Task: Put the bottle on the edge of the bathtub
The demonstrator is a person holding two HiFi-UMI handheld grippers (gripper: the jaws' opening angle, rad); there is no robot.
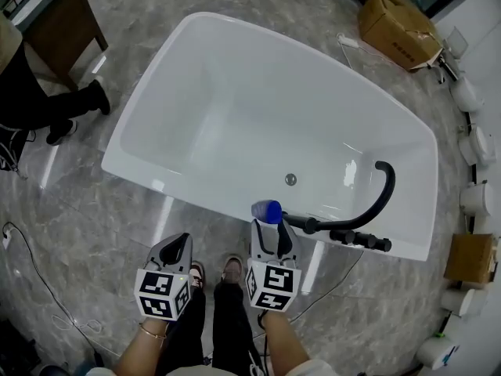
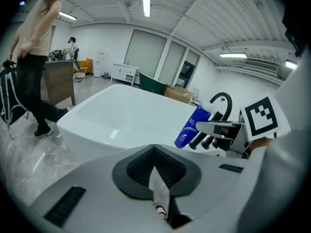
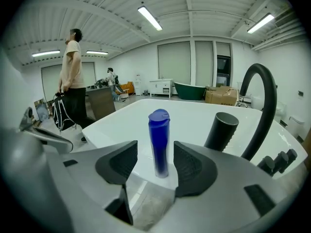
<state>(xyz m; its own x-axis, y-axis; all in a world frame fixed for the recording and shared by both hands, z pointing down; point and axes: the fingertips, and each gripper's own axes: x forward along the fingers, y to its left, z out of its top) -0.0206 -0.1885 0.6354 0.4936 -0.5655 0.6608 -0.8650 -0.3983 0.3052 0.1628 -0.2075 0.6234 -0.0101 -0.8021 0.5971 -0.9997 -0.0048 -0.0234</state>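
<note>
A blue bottle point(image 1: 267, 209) point(image 3: 159, 140) stands upright on the near rim of the white bathtub point(image 1: 176, 185) point(image 3: 142, 174), just left of the black faucet point(image 1: 379, 204). My right gripper point(image 1: 273, 225) point(image 3: 155, 150) is open around the bottle's lower part, with a gap on each side between pads and bottle. My left gripper point(image 1: 178, 246) point(image 2: 154, 149) hangs to the left, short of the tub's outer wall, shut with nothing in it. In the left gripper view the bottle point(image 2: 190, 126) stands beside the right gripper's fingers point(image 2: 216, 127).
The faucet's curved spout point(image 3: 261, 106) and knobs point(image 1: 362, 239) sit right of the bottle. A person point(image 1: 35, 92) point(image 3: 73, 89) stands left of the tub near a wooden desk point(image 1: 66, 18). A cardboard box point(image 1: 395, 26) lies beyond the tub.
</note>
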